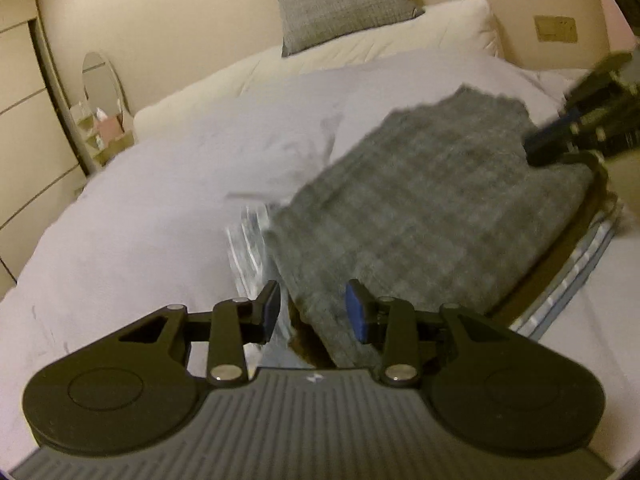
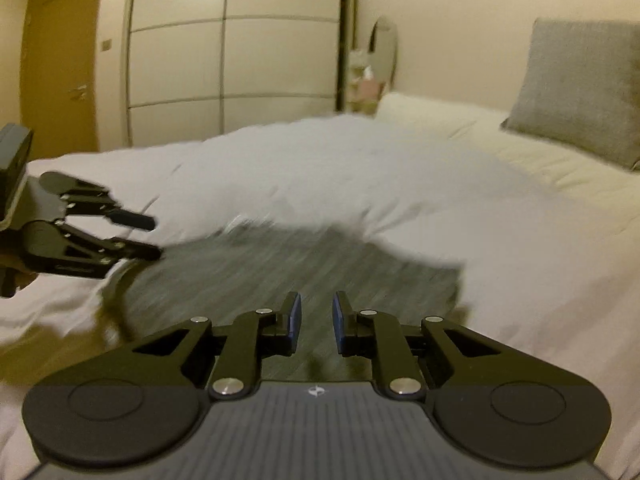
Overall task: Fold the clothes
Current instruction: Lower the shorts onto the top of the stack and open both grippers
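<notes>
So you're working over the bed [image 1: 140, 208] here, and the grey knit garment [image 1: 420, 208] is lying spread flat on the white duvet, near the edge closest to you. Your left gripper [image 1: 314, 312] is hovering over its near corner with the fingers apart, nothing pinched between them. Your right gripper [image 2: 316, 322] is sitting over the garment's other side, fingers also parted with a narrow gap, not clamping any fabric. A grey cushion [image 1: 340, 0] is leaning at the headboard end.
</notes>
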### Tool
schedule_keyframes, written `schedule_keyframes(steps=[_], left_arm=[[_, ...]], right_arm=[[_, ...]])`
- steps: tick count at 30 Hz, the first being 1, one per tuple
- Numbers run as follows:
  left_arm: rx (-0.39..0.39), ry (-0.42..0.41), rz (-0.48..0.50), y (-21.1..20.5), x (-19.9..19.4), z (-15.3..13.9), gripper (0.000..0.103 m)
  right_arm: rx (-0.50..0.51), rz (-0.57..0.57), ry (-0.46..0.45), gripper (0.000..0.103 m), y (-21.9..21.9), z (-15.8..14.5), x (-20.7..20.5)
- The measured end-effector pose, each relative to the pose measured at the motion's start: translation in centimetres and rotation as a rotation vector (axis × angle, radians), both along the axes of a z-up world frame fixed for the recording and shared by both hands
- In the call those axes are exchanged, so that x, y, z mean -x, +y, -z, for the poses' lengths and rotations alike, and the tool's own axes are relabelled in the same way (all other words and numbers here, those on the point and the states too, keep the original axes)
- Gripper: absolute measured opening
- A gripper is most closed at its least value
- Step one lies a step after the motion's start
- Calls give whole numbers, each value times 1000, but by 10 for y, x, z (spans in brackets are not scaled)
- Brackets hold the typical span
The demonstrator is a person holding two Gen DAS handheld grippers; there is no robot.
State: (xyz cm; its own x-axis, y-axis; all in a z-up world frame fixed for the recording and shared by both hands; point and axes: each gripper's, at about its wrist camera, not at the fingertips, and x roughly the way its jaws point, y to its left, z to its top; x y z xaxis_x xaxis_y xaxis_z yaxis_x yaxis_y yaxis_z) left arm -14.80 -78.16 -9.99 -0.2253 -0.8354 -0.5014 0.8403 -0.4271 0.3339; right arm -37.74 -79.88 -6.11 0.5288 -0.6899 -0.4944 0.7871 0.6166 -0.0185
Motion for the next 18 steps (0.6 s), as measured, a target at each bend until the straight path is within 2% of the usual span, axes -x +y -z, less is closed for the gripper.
schedule_keyframes(steps=[3,5,8,11,13,15,17,18], left_arm=[[9,-14,-15,2,-2,3,31],[25,30,-45,8,-10,-4,34],[-2,40,-58,16,-10,0,35],[2,36,-74,25,-9,-3,34],[4,53,-89,33,-10,-9,36],[10,79,-113,48,-12,-16,44],[7,106,-133,66,-13,-18,60],[-5,120,-144,74,-13,-15,64]], right_arm=[[-61,-4,54,17,2,18,-5],[-48,28,35,17,10,14,1],[-50,53,1,18,22,13,9],[-73,58,18,18,27,25,11],[-85,81,-8,19,31,20,14],[-75,107,-22,30,39,12,17],[-82,143,-48,39,55,7,23],[-94,158,-54,46,63,8,24]])
